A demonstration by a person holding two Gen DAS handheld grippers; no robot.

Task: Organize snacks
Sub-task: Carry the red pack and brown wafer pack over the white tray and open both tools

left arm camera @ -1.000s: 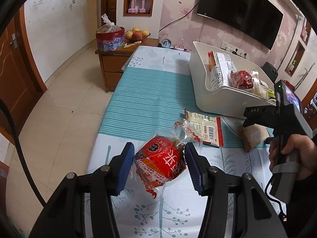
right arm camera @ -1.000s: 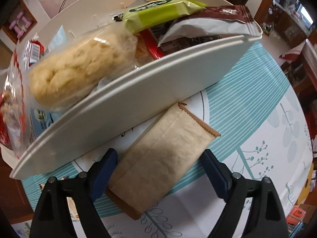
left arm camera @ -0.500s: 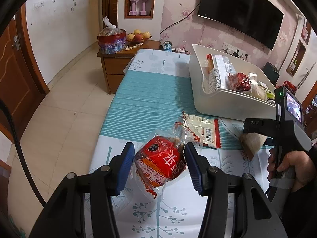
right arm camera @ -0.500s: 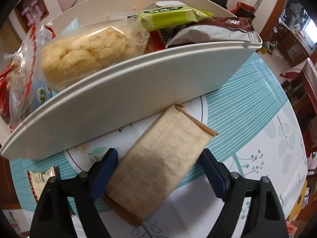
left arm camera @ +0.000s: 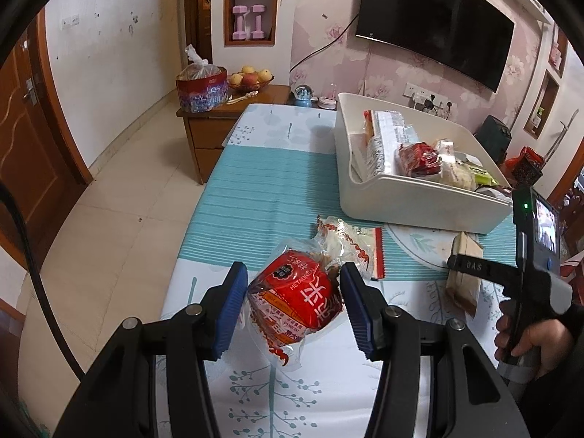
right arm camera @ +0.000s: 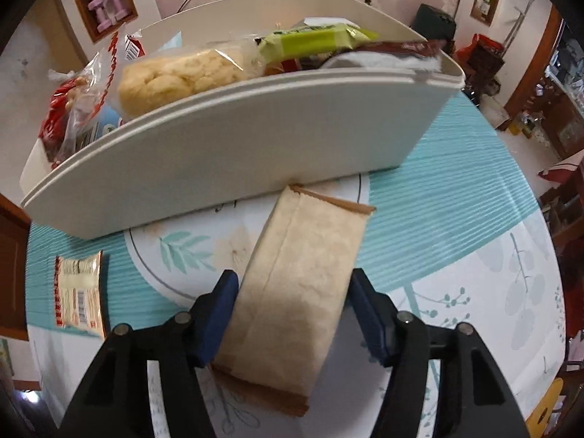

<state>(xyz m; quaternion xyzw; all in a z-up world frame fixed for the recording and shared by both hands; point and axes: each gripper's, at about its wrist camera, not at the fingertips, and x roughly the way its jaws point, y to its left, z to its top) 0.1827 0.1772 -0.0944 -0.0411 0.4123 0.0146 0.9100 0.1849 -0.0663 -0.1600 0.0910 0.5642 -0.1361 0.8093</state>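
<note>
My left gripper is shut on a red snack pack in clear wrap, held just above the table. My right gripper is shut on a tan paper-wrapped snack, lifted off the table in front of the white bin. The tan snack and the right gripper's body also show in the left wrist view, below the white bin. The bin holds several snacks: a pale bread roll, a green packet and a red pack.
A flat white-and-red packet lies on the teal-striped tablecloth left of the bin; it also shows in the right wrist view. A wooden side cabinet with fruit stands beyond the table's far end.
My right gripper has closed on the tan snack and raised it, pulling back from the bin. My left gripper has lifted slightly with the red pack; the view shows more of the bin.
</note>
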